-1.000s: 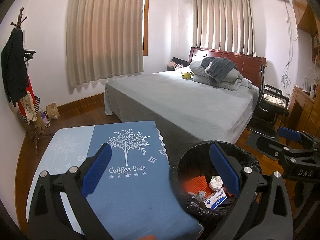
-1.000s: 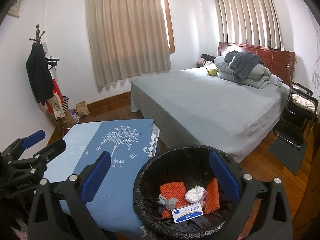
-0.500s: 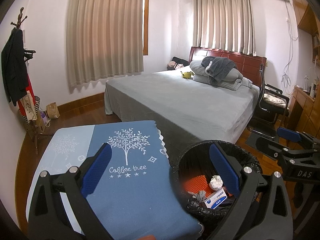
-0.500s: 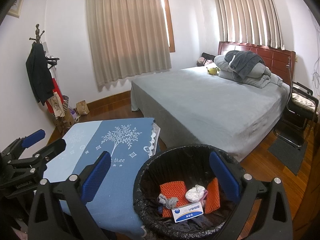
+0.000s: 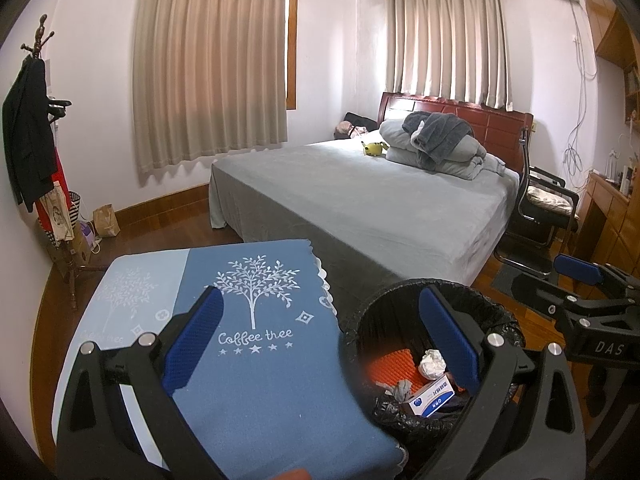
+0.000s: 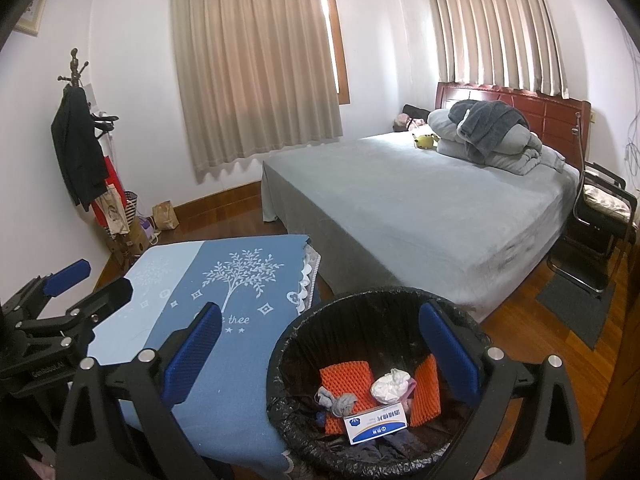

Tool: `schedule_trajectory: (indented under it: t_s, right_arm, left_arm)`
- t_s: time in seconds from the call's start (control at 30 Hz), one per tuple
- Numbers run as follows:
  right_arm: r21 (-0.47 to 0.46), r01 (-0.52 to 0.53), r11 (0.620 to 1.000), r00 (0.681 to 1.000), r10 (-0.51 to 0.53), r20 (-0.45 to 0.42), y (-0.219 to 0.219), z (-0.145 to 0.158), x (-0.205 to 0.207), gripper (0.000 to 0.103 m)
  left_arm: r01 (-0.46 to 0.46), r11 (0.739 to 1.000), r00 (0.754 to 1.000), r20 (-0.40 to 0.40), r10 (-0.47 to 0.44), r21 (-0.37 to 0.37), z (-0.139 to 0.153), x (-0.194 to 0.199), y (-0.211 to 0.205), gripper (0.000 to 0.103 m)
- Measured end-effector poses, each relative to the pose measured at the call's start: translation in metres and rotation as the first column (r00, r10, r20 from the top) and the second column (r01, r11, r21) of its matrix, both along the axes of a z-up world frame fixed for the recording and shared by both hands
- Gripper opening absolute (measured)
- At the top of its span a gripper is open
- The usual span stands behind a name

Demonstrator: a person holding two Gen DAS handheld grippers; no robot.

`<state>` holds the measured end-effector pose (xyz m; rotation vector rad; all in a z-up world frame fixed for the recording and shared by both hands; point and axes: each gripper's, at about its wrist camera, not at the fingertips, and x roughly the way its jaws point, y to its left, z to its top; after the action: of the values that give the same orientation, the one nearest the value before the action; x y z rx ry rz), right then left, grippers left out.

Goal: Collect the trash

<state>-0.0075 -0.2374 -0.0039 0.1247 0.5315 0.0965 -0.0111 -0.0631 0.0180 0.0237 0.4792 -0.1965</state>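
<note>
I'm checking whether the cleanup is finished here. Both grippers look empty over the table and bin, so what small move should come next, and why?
Probably draw both grippers back and stop. The left gripper and right gripper are open and hold nothing, the blue tree-print tablecloth shows no litter, and the orange mesh, white crumpled paper and small blue-and-white box already lie in the black-lined trash bin.

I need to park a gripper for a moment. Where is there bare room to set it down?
The blue tablecloth is bare from its scalloped edge to the light-blue strip. The grey bed is bare up to the piled bedding. The bin is crowded with trash.
</note>
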Motion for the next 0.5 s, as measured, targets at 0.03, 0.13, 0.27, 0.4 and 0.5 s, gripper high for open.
schedule_trajectory:
  t_s: [0.03, 0.13, 0.27, 0.4, 0.5]
  right_arm:
    - [0.000, 0.000, 1.000, 1.000, 0.000, -0.001, 0.0004, 0.0003, -0.0003, 0.097]
    - [0.001, 0.001, 1.000, 1.000, -0.001, -0.002, 0.0004, 0.0005, -0.0004, 0.097]
    - [0.001, 0.001, 1.000, 1.000, -0.001, -0.004, 0.0011, -0.0022, 0.0000, 0.097]
    - [0.000, 0.001, 1.000, 1.000, -0.001, -0.005, 0.0015, -0.0020, -0.0002, 0.097]
    - [0.001, 0.001, 1.000, 1.000, -0.001, -0.005, 0.0012, -0.0020, 0.0002, 0.097]
  left_arm:
    - [0.000, 1.000, 1.000, 0.000, 0.000, 0.000, 0.0000, 0.0000, 0.0000, 0.096]
    - [-0.001, 1.000, 1.000, 0.001, 0.001, 0.001, 0.0000, -0.0002, -0.0005, 0.096]
    - [-0.002, 1.000, 1.000, -0.002, 0.002, -0.001, -0.0012, 0.0003, 0.0012, 0.096]
    - [-0.002, 1.000, 1.000, -0.002, 0.002, -0.001, -0.0016, 0.0007, 0.0021, 0.096]
    - [-0.002, 1.000, 1.000, -0.002, 0.002, 0.000, -0.0013, 0.0005, 0.0013, 0.096]
